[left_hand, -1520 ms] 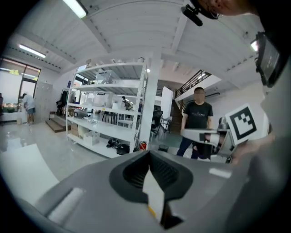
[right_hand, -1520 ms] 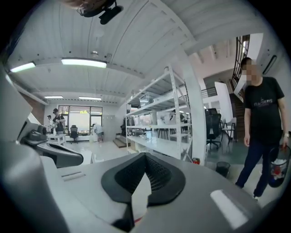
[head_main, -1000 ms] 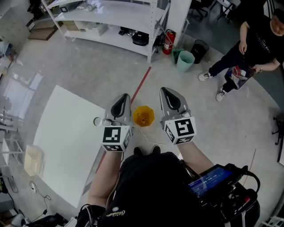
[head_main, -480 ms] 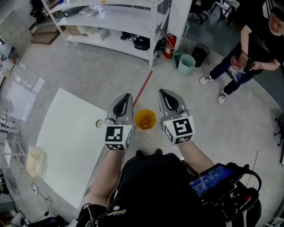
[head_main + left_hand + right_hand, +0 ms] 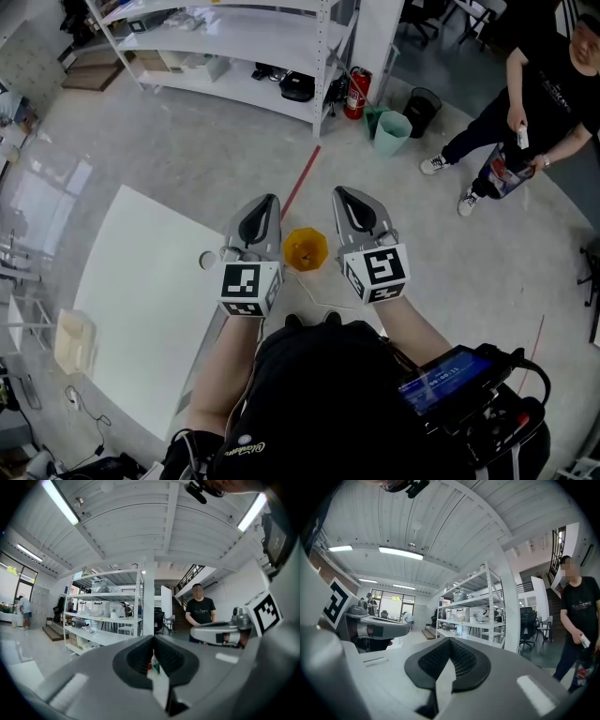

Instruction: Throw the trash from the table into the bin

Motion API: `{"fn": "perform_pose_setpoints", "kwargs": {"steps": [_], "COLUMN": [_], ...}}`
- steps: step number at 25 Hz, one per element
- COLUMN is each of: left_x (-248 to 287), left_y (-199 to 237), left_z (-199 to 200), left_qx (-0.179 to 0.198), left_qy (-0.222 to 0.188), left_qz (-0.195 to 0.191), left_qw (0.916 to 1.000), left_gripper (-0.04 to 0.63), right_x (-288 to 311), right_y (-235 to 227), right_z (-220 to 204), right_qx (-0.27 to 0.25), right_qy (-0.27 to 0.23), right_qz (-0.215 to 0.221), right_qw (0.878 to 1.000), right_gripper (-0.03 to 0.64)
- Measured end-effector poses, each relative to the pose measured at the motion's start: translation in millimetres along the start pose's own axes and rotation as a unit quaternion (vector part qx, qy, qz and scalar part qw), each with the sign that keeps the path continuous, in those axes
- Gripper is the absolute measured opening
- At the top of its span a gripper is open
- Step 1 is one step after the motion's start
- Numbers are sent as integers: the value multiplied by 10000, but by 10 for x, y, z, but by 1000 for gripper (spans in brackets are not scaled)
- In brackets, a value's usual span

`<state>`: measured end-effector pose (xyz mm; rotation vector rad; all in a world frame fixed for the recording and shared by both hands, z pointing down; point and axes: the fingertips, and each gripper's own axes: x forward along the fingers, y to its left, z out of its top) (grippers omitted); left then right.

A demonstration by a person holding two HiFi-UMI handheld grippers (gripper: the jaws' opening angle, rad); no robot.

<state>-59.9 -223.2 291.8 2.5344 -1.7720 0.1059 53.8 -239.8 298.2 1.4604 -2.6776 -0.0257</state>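
Note:
An orange bin stands on the floor just right of the white table, between my two grippers as seen from above. A small round white thing lies at the table's near-right edge, close beside the left gripper. A pale beige thing sits at the table's left edge. The left gripper points level, jaws together, nothing in them. Held level alongside it, the right gripper is also shut and empty in its own view.
A white shelving rack stands ahead, with a red fire extinguisher, a green bucket and a black bin beside it. A person stands at the far right. A thin white cable lies on the floor by my feet.
Both grippers stay where they were, shut. The person at the far right has shifted stance and moved their hands.

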Motion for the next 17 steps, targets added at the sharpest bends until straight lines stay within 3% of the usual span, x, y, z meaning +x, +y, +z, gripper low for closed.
{"fn": "perform_pose_setpoints", "kwargs": {"steps": [17], "left_x": [23], "left_y": [35], "left_z": [11], "left_qx": [-64], "left_qy": [25], "left_qz": [-20], "left_qw": [10000], "left_gripper": [8], "right_x": [-22], "right_y": [-8], "right_z": [-13], "right_qx": [-50], "right_qy": [80], "right_qz": [-69], "right_qw": [9999], "right_gripper": [-2]}}
